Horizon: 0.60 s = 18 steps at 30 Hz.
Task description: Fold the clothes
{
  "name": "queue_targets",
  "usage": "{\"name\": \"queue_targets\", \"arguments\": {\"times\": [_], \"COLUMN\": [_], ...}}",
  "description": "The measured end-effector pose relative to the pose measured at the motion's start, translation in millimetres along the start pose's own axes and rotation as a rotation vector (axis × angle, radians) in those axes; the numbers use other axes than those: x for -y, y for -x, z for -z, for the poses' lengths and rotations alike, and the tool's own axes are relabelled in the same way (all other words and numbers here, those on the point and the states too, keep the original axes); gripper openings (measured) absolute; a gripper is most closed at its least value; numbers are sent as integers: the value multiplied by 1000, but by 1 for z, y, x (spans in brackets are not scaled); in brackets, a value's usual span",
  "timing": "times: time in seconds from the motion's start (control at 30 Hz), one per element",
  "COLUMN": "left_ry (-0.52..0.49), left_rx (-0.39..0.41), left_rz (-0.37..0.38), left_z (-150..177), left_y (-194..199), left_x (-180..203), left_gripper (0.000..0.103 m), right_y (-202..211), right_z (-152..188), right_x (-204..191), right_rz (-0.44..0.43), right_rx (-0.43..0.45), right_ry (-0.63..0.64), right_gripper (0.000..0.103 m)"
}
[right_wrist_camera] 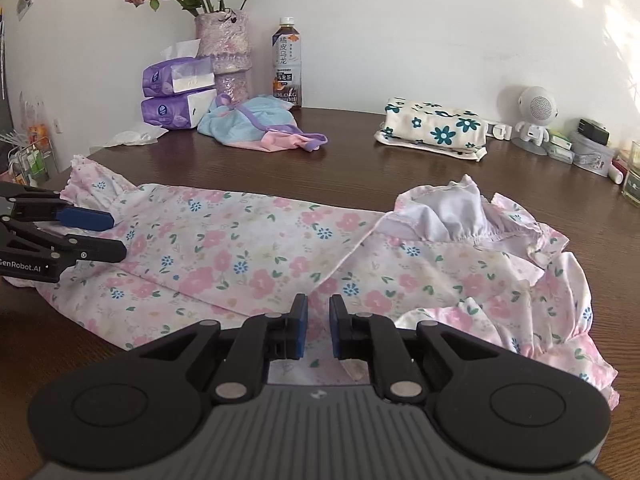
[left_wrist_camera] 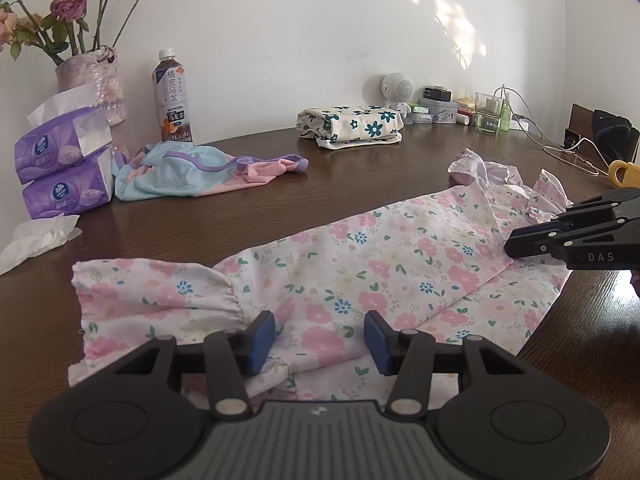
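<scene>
Floral fabric covers most of the near half of the dark wooden surface (left_wrist_camera: 280, 200): a pale pink garment (left_wrist_camera: 360, 280) printed with pink and blue flowers lies spread flat, one gathered cuff at its left end and a ruffled, bunched edge at its right end. The left tongs (left_wrist_camera: 320, 336) sit low over the near left part of the garment with their blue pads (left_wrist_camera: 262, 334) spread wide, nothing between them. The right tongs (right_wrist_camera: 318, 330) hover over the near edge of the cloth toward its ruffled end, their pads set apart by a narrow gap that shows only fabric below; whether they touch the cloth cannot be told. In the left wrist view the right tongs come in from the right edge, their tips down at the garment near its ruffles. Farther back lies a crumpled blue, pink and purple garment (left_wrist_camera: 192, 172), and well apart to its right a folded cream bundle (left_wrist_camera: 352, 124) with dark teal flowers. Two purple tissue packs (left_wrist_camera: 64, 168) are stacked at the far left, a loose tissue (left_wrist_camera: 36, 240) in front of them, a vase of dried roses (left_wrist_camera: 92, 76) behind, and a tea bottle (left_wrist_camera: 172, 96) beside the vase. A small white robot-shaped speaker (right_wrist_camera: 534, 120) and assorted small items stand along the wall at the right.
</scene>
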State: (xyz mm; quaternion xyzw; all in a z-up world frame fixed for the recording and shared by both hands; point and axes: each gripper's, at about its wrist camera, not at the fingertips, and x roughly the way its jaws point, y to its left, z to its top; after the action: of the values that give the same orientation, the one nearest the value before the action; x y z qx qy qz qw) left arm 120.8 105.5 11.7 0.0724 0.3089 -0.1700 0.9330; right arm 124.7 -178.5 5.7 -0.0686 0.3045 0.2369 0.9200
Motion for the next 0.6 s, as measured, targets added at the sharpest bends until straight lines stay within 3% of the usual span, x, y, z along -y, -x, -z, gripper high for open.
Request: {"name": "queue_targets", "arguments": {"times": [0.13, 0.23, 0.5, 0.6], "left_ry": [1, 1, 0, 3], "left_rx": [0, 1, 1, 1], "left_rz": [-6, -7, -10, -8], "left_z": [0, 1, 1, 1], "left_y": [0, 0, 0, 0], "left_x": [1, 1, 2, 1], "left_gripper": [49, 49, 49, 49], "right_y": [19, 23, -21, -21], "right_z": [-5, -16, -20, -14], "right_x": [-7, -28, -54, -54], "right_rz": [-42, -97, -175, -169], "right_rx": [80, 115, -14, -11], "right_ry": [-36, 17, 25, 27], "right_gripper": [11, 11, 11, 11]}}
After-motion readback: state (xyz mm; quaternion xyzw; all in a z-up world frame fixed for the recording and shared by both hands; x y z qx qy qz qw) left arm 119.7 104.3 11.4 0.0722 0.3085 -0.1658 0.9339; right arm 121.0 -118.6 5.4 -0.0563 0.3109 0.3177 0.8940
